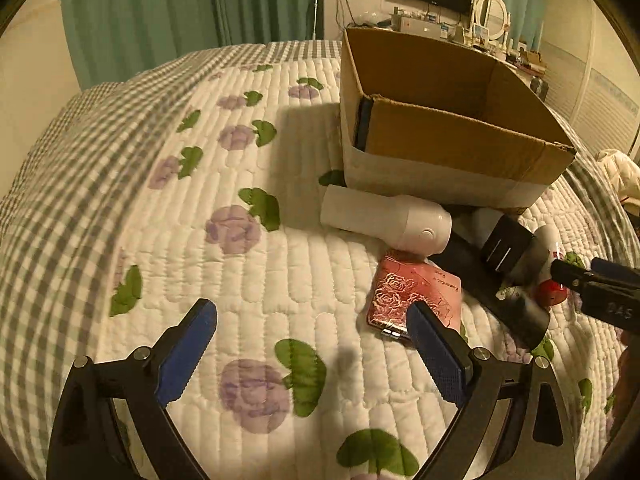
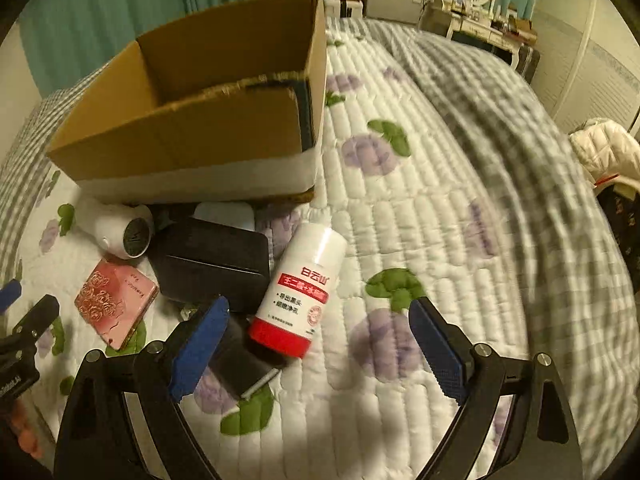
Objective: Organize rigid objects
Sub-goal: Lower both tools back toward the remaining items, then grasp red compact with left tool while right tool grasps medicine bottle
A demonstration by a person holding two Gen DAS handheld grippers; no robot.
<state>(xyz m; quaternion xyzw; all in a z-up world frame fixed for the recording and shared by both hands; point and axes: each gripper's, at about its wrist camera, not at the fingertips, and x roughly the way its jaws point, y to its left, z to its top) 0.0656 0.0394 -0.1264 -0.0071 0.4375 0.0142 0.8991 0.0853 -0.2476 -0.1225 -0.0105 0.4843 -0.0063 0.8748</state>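
An open cardboard box [image 1: 460, 148] [image 2: 192, 136] stands on the bed. In front of it lie a white hair dryer [image 1: 388, 218] [image 2: 120, 228], a pink rose-embossed case [image 1: 416, 296] [image 2: 114, 300], a black box [image 2: 212, 264] [image 1: 502, 248] and a white bottle with a red base [image 2: 300, 292]. My left gripper [image 1: 312, 320] is open over the quilt, its right finger just in front of the pink case. My right gripper [image 2: 316, 316] is open with the bottle's red base between its fingers, not touching them. It also shows at the right edge of the left wrist view [image 1: 600, 288].
A quilted bedspread with purple flowers [image 1: 240, 240] and a grey checked blanket [image 2: 520, 160] cover the bed. A small dark block [image 2: 240, 364] lies near my right gripper's left finger. A pale blue object [image 2: 224, 214] lies against the box. A dresser with a mirror [image 1: 492, 16] stands behind.
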